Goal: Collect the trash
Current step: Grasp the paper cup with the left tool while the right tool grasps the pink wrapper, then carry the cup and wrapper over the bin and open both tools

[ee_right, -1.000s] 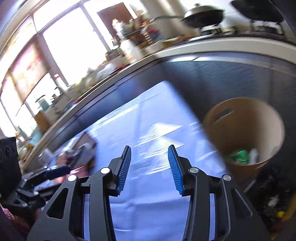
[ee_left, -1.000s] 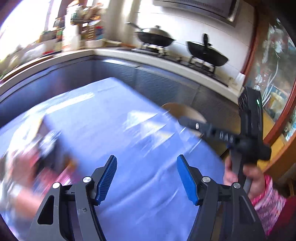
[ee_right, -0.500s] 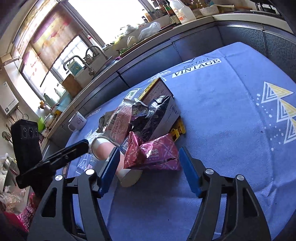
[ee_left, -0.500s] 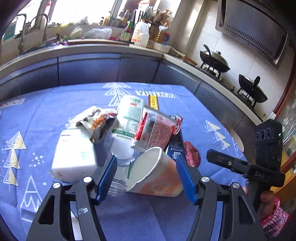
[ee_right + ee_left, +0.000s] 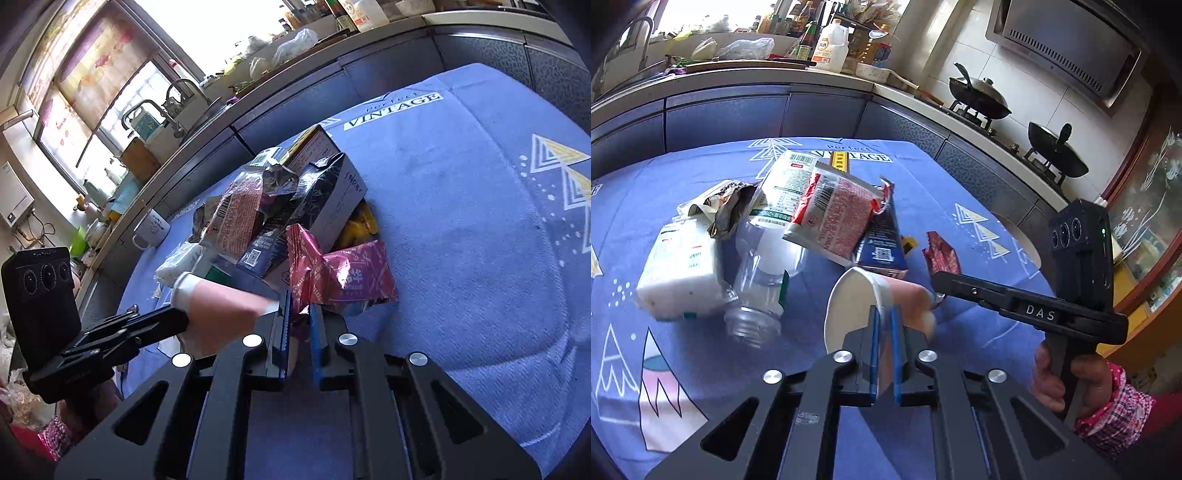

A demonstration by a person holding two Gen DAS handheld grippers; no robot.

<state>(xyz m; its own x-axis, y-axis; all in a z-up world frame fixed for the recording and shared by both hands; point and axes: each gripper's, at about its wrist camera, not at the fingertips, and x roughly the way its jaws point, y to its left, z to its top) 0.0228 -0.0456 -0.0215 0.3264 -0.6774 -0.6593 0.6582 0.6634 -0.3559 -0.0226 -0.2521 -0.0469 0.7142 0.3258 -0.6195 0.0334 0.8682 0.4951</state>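
Here the left gripper (image 5: 884, 325) pinches the rim of the pink paper cup (image 5: 864, 295), which lies on its side on the blue table (image 5: 960, 206), just in front of the trash pile (image 5: 820, 206). The right gripper (image 5: 299, 317) pinches the red wrapper (image 5: 343, 273) beside the cup.

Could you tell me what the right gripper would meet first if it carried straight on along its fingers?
The right gripper already pinches the near edge of the red snack packet; straight on, it would push further into it, then probably the grey box, though depth is uncertain.
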